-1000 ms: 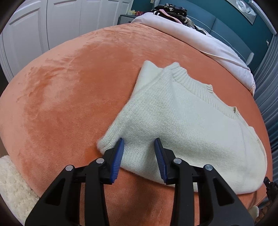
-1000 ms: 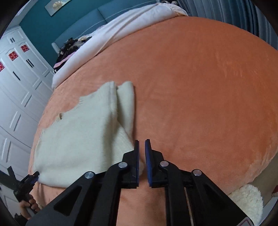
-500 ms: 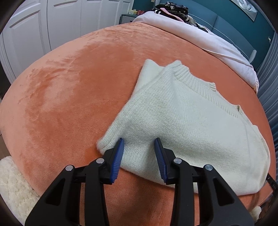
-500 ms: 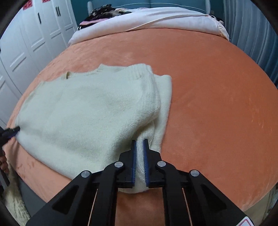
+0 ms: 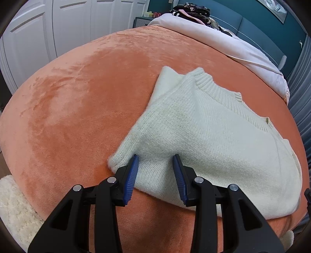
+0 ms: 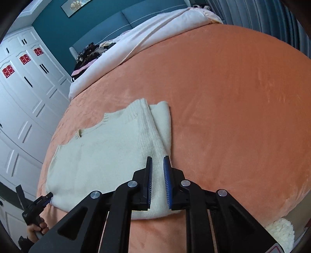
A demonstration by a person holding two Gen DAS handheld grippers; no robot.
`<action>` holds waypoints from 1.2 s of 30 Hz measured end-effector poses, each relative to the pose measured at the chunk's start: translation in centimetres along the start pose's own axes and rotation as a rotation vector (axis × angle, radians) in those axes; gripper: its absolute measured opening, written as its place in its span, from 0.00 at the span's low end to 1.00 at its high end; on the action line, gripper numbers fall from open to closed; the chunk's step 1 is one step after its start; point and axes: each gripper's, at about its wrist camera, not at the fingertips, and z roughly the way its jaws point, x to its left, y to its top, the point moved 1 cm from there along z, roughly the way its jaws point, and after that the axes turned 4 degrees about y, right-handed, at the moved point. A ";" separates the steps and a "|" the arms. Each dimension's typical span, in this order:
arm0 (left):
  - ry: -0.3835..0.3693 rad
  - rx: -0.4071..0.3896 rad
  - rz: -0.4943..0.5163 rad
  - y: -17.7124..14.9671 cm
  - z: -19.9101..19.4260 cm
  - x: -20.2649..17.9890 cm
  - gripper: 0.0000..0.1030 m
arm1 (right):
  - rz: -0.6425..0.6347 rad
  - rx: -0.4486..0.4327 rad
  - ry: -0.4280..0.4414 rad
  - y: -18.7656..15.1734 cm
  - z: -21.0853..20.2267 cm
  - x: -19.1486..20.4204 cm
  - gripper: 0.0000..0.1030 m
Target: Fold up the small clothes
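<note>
A cream knitted sweater (image 5: 204, 136) lies folded on an orange plush bed cover (image 5: 77, 109); its ribbed hem faces the pillows. My left gripper (image 5: 155, 159) is open, its blue-padded fingers resting on the sweater's near left corner. In the right wrist view the sweater (image 6: 101, 155) lies left of centre, a folded strip along its right edge. My right gripper (image 6: 157, 161) is partly open over the sweater's near right corner, with cloth showing in the narrow gap. The left gripper (image 6: 45, 199) shows at the sweater's far corner.
A white duvet (image 5: 223, 44) and a pile of dark clothes (image 5: 194, 11) lie at the head of the bed. White wardrobe doors (image 6: 23, 109) stand on one side, grey curtains (image 6: 272, 17) on the other. A fluffy cream rug (image 5: 13, 210) lies by the bed's foot.
My right gripper swung back and its jaws opened slightly from near shut. My left gripper stayed open on the sweater's corner, barely moving.
</note>
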 end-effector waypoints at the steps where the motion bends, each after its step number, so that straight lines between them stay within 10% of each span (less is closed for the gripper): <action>1: 0.000 0.000 -0.001 0.0 0.0 0.0 0.35 | -0.007 -0.006 0.004 -0.1 0.1 0.6 0.15; 4: 0.006 -0.001 0.004 0.0 0.0 -0.1 0.35 | -0.071 0.043 -0.048 -0.4 2.3 1.5 0.38; 12: 0.008 -0.004 -0.040 -0.1 -0.1 0.0 0.34 | 0.133 0.113 -0.036 -0.4 5.8 -3.6 0.34; 20: -0.008 -0.131 -0.025 3.1 -5.4 -1.6 0.48 | -0.003 0.002 -0.058 1.7 1.2 1.9 0.39; 27: -0.042 0.030 -0.043 9.5 2.2 -4.5 0.48 | -0.018 0.078 -0.119 6.9 8.4 3.0 0.58; 28: -0.066 0.064 -0.037 9.8 3.5 -4.6 0.29 | -0.027 0.108 -0.133 7.0 9.4 3.1 0.51; 29: -0.062 0.093 -0.026 9.9 4.6 -4.8 0.14 | -0.041 0.152 -0.128 7.2 10.6 3.2 0.08; 36: -0.023 0.071 -0.048 11.6 6.2 -3.7 0.05 | -0.062 0.006 -0.044 8.8 8.2 4.0 0.08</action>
